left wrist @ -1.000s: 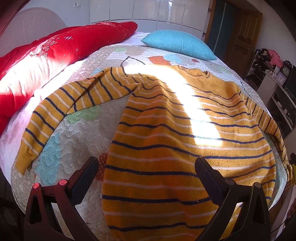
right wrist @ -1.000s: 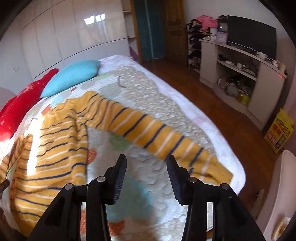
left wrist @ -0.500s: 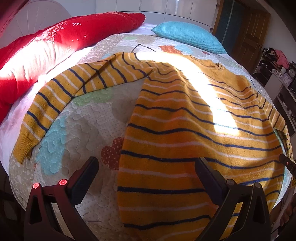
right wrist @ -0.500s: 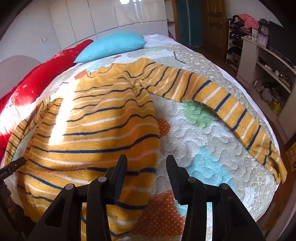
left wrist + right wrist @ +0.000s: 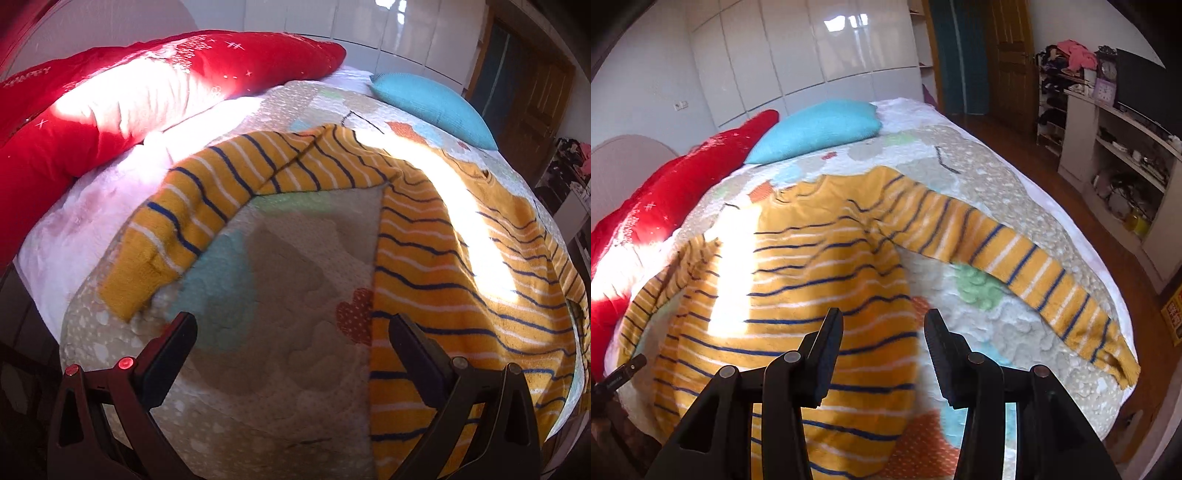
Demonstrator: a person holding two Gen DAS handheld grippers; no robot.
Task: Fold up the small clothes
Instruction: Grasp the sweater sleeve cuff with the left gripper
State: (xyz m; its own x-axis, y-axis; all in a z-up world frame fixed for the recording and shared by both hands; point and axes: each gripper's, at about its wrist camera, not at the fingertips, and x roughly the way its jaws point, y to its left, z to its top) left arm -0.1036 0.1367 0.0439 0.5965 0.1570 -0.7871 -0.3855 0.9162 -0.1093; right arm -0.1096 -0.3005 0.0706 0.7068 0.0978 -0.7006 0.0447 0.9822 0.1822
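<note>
A yellow sweater with navy and white stripes (image 5: pixel 461 266) lies flat on the bed, both sleeves spread out; it also shows in the right wrist view (image 5: pixel 820 266). Its left sleeve (image 5: pixel 207 206) runs down toward the bed's left edge, with the cuff just ahead and left of my left gripper (image 5: pixel 291 332), which is open wide and empty above the quilt. Its right sleeve (image 5: pixel 1027 266) stretches to the bed's right edge. My right gripper (image 5: pixel 882 325) is open and empty above the sweater's right hem edge.
The patterned quilt (image 5: pixel 280 288) covers the bed. A red duvet (image 5: pixel 110 92) lies along the left side and a turquoise pillow (image 5: pixel 820 129) at the head. White shelving (image 5: pixel 1115 155) and a wooden floor lie to the right of the bed.
My left gripper has swung left, off the sweater body and toward the left sleeve cuff. My right gripper has swung left, from the right sleeve to the sweater's body and hem.
</note>
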